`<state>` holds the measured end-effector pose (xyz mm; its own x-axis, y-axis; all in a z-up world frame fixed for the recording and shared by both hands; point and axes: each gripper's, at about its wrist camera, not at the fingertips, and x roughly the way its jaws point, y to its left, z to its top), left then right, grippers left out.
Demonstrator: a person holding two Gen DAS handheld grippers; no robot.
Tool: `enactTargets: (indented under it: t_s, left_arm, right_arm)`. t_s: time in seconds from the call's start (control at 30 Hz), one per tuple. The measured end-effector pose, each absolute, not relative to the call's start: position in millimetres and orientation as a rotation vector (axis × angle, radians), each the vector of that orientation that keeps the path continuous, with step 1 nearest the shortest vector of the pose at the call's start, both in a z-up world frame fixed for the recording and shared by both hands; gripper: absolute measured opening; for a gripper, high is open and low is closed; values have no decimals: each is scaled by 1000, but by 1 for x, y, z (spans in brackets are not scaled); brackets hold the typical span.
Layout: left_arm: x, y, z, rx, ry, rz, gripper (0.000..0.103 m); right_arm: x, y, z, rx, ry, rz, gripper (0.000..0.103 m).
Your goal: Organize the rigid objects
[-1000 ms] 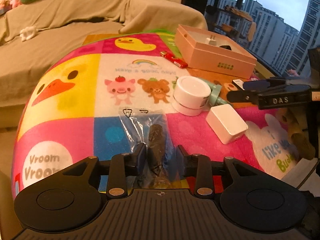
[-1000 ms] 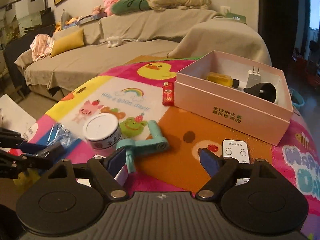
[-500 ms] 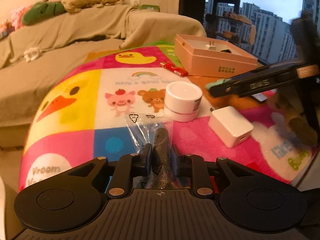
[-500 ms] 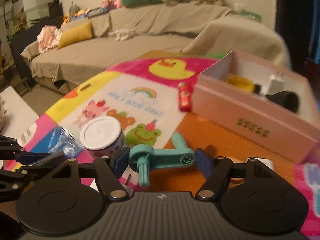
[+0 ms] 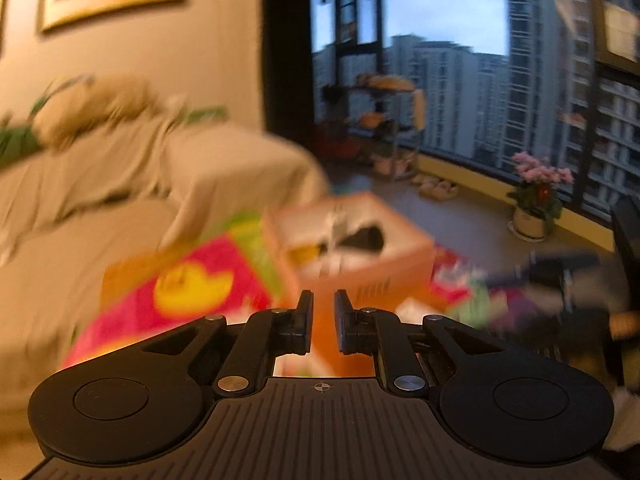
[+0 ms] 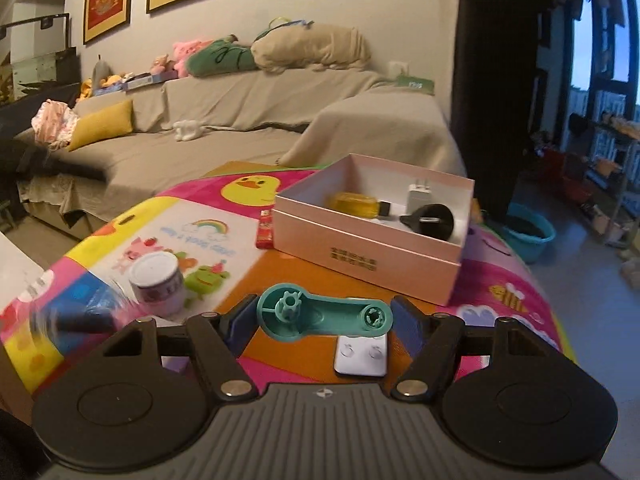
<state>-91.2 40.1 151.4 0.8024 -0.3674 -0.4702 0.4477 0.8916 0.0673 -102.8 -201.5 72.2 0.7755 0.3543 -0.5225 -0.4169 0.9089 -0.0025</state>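
My right gripper (image 6: 323, 318) clasps a teal crank (image 6: 320, 316) before the pink box (image 6: 360, 254) holding bottle (image 6: 354, 205), charger (image 6: 420, 196), black disc (image 6: 430, 219); left gripper (image 5: 323, 322) clenched, seemingly empty.

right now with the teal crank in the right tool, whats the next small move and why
Probably carry the teal crank forward over the pink box before releasing. The right tool grips it by both ends above the mat, and the box is open with room left among its contents.
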Motion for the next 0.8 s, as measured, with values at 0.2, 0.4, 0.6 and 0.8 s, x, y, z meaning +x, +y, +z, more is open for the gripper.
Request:
enactTargets:
  t_s: [0.2, 0.4, 0.6, 0.8]
  left_arm:
    - [-39, 20, 169, 93, 470, -515, 14]
    - [-91, 47, 120, 90, 652, -462, 18]
    - [-150, 68, 82, 139, 808, -314, 18]
    - [-157, 65, 39, 201, 885, -270, 31]
  right_arm:
    - [-111, -213, 67, -110, 520, 397, 71]
    - [-99, -216, 44, -67, 584, 394, 71]
    - [-97, -198, 36, -85, 574, 407, 71]
    - [-108, -190, 32, -113, 588, 416, 71]
